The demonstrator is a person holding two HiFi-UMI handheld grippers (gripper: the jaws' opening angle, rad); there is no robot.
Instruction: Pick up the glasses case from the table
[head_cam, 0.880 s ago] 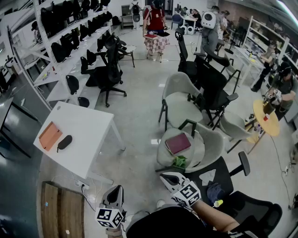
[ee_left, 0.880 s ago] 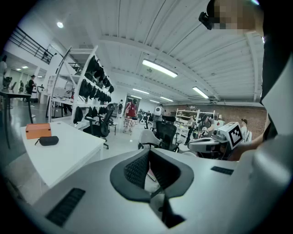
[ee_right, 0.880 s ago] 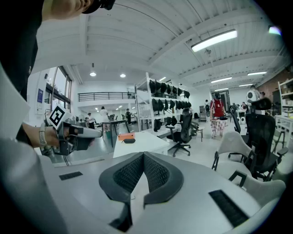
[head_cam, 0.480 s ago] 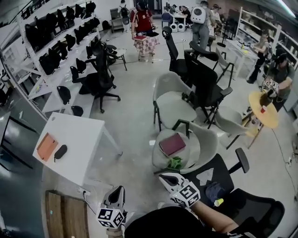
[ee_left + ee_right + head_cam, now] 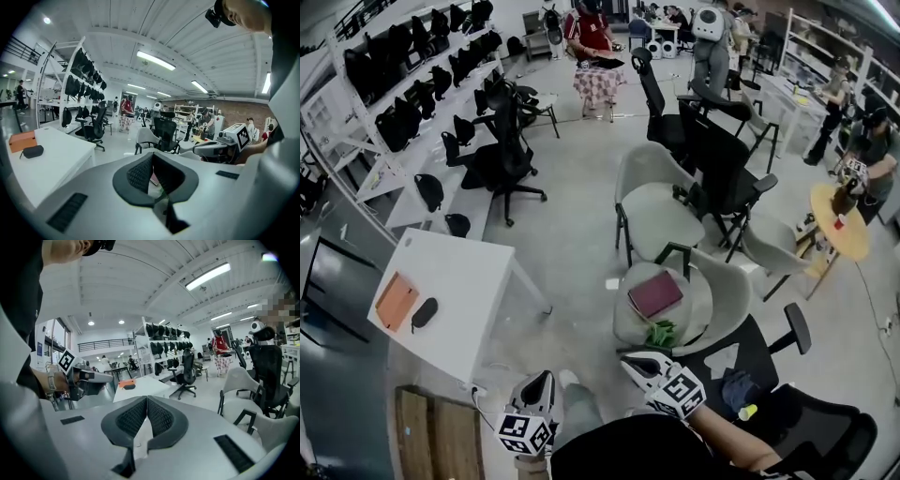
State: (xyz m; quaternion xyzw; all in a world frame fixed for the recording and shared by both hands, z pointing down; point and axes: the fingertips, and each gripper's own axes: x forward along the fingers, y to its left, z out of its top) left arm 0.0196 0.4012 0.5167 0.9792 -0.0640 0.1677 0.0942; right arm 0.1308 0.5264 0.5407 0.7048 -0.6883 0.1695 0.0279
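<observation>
White bench at left. Orange notebook near its left edge. Black glasses case just right of notebook, lying flat, untouched. Left tongs low at centre, closed, nothing inside, well apart from bench. Right tongs closed too, empty, near grey chair carrying dark-red book.

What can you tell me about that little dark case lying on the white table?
The glasses case is a small, dark, rounded oblong. It is closed and looks matte, though it is too small to judge the material. It lies flat near one end of the white table, close beside a flat orange thing. In the head view a thin gap seems to show between them. Only the tabletop touches the case, and nothing holds it.
</observation>
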